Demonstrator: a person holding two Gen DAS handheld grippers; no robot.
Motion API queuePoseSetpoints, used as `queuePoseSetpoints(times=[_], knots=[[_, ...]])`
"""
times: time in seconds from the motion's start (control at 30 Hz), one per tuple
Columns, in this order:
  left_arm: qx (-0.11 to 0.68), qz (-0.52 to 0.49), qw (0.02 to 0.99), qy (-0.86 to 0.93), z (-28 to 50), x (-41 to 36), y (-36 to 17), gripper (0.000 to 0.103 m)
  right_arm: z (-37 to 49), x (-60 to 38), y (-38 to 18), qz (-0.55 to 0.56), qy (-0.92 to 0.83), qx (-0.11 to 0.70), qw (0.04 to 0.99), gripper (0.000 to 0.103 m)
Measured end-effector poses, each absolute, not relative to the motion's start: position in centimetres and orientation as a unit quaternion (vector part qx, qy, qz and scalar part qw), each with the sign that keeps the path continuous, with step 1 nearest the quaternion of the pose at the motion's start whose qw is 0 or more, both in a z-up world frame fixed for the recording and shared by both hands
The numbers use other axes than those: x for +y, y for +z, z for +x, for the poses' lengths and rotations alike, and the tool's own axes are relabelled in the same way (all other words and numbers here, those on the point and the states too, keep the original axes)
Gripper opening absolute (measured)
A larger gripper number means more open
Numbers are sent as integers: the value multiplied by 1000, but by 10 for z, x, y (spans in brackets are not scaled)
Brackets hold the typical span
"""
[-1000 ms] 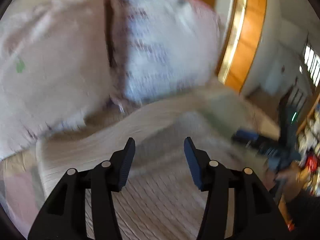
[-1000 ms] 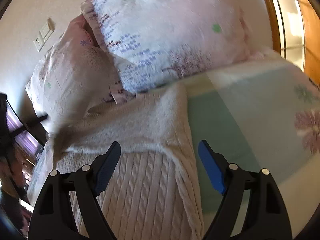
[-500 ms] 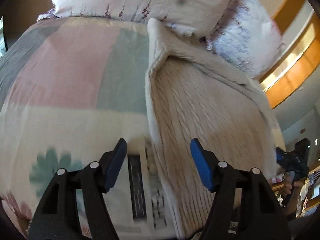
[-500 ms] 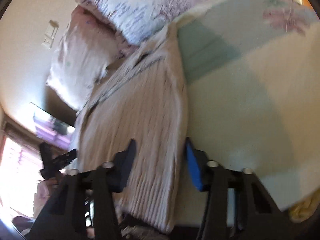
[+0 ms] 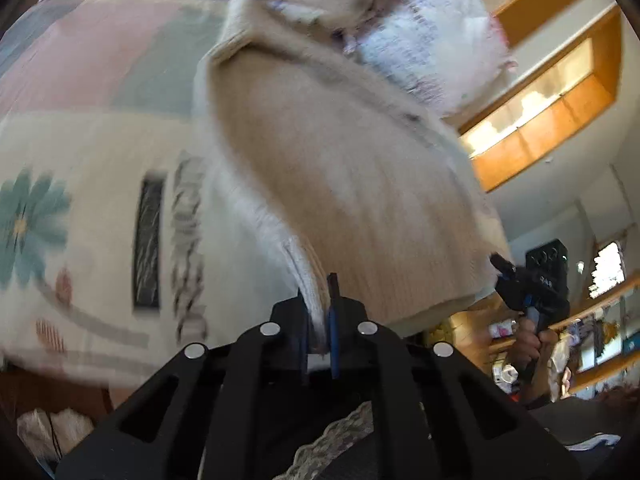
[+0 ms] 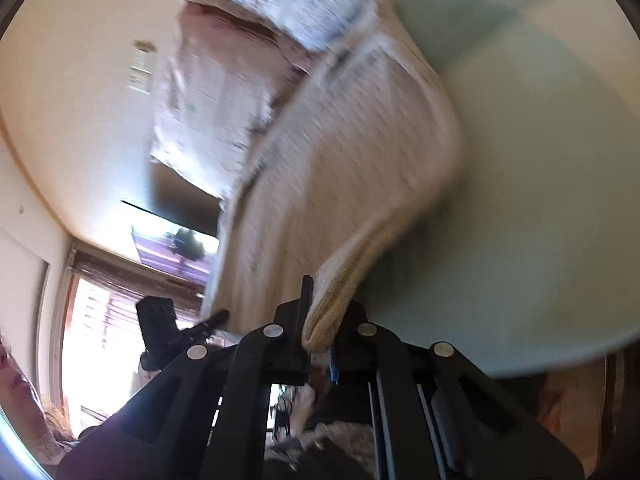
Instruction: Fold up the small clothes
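Note:
A cream cable-knit sweater [image 5: 340, 184] lies on the bed, its far end up by the pillows. My left gripper [image 5: 318, 308] is shut on the near left corner of its ribbed hem and lifts it off the bedspread. My right gripper [image 6: 320, 320] is shut on the near right corner of the hem, seen in the right wrist view as a folded cream edge [image 6: 340, 280]. The sweater [image 6: 332, 168] curves up between both grips. The right gripper also shows at the right of the left wrist view [image 5: 520, 280].
The bedspread [image 5: 92, 128] has pink, green and cream blocks with a teal flower. Patterned pillows [image 5: 432, 36] lie at the head of the bed. A wooden-framed alcove [image 5: 560, 92] is on the wall. The bed's near edge [image 6: 540, 360] is just below the grippers.
Both grippers went from open over the sweater to shut on its near hem corners. The hem has come up off the bed and both views swung toward the bed's near edge.

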State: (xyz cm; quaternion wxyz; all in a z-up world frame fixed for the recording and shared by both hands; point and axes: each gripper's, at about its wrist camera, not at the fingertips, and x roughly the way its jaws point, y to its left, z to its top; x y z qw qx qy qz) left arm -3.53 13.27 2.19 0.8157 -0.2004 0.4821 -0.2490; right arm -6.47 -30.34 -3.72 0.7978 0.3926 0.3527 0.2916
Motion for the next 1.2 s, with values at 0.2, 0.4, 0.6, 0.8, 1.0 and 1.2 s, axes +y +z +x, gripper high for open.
queuePoseSetpoints(times=[0.2,0.4,0.6,0.8,1.0,1.2], knots=[[364,-204,883,-214,72,169,101,7,17,-318,43,393,307,230,836,6],[342,-199,906,-151,209,158,117,7,164,-311,69,400,250,195,860,6],[423,-234,870,-94,279,157,59,45,259,-279,20,338,116,348,867,43],[416,-248,866,-125,236,192,57,78,210,-292,44,302,134,272,904,97],[480,-292,812,-159,235,187,12,50,198,-302,32,324,150,299,885,97],[447,-401,777,-187,231,177,8,19,168,-326,20,336,160,307,876,97]])
